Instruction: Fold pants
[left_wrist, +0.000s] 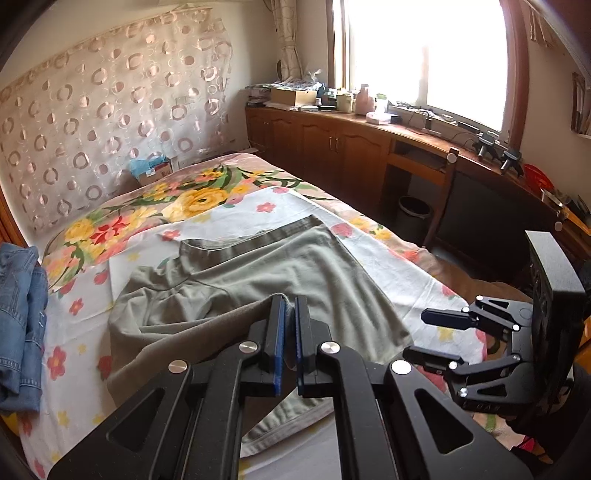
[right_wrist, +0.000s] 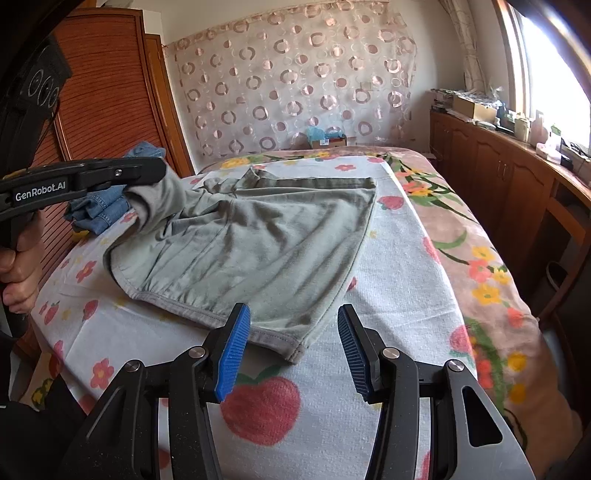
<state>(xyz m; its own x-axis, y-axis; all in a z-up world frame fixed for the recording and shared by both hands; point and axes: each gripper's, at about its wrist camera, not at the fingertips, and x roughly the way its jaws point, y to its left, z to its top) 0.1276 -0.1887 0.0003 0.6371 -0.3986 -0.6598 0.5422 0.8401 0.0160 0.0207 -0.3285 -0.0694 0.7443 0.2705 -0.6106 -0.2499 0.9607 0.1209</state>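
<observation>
Grey-green pants (right_wrist: 258, 240) lie on a white flowered sheet (right_wrist: 399, 295) on the bed, waistband toward the far end. My left gripper (left_wrist: 290, 306) is shut on a fold of the pants (left_wrist: 258, 280) and holds it lifted above the bed; it also shows in the right wrist view (right_wrist: 147, 177), with fabric hanging from it. My right gripper (right_wrist: 293, 328) is open and empty, hovering just above the near hem of the pants; in the left wrist view it shows at the right (left_wrist: 424, 336).
A pile of blue denim (left_wrist: 20, 306) lies at the bed's left side (right_wrist: 99, 210). A cardboard box (left_wrist: 151, 170) sits at the bed head. Wooden cabinets (left_wrist: 332, 144) with clutter run under the window; a bin (left_wrist: 413, 214) and a chair (left_wrist: 443, 195) stand beside the bed.
</observation>
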